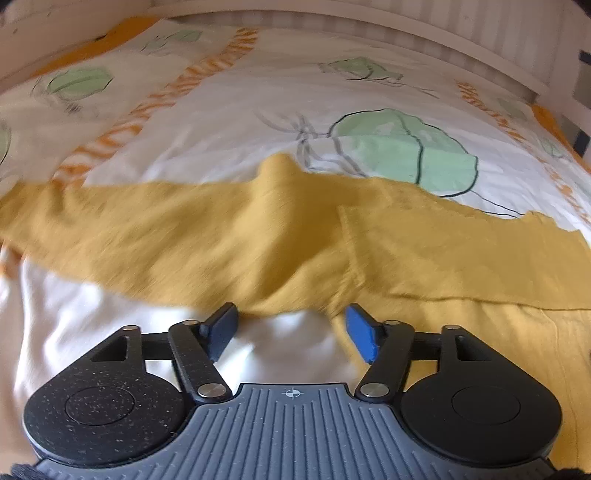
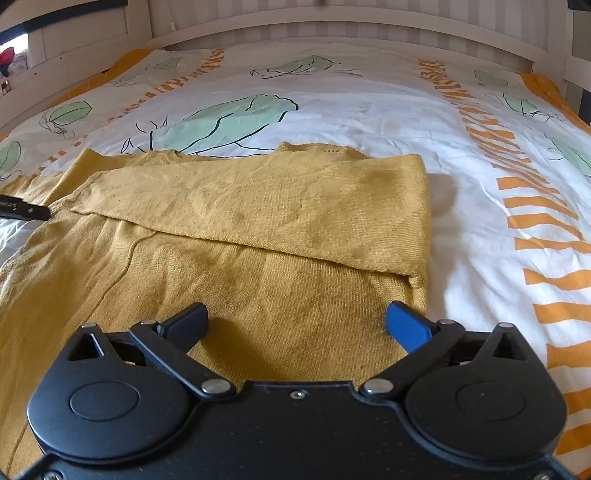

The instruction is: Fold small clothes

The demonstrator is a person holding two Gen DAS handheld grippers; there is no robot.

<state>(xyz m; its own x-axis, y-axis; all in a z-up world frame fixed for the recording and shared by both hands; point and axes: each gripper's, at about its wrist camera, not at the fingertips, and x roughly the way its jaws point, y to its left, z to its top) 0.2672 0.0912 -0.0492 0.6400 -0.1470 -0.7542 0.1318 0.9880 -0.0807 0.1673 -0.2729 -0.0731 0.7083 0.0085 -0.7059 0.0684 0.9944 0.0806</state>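
Observation:
A mustard-yellow knit top point(image 2: 258, 236) lies flat on the bed, with one sleeve folded across its body in the right wrist view. In the left wrist view the top point(image 1: 258, 236) stretches across the frame, its other sleeve running left. My left gripper point(image 1: 291, 325) is open and empty, just at the garment's near edge over white sheet. My right gripper point(image 2: 295, 321) is open and empty, low over the top's lower right part. The tip of the left gripper point(image 2: 26, 210) shows at the far left of the right wrist view.
The bedcover point(image 2: 369, 110) is white with green leaf prints and orange striped bands. A white wooden bed rail point(image 2: 332, 26) and a striped wall run along the far side. Bare cover lies right of the top point(image 2: 480, 221).

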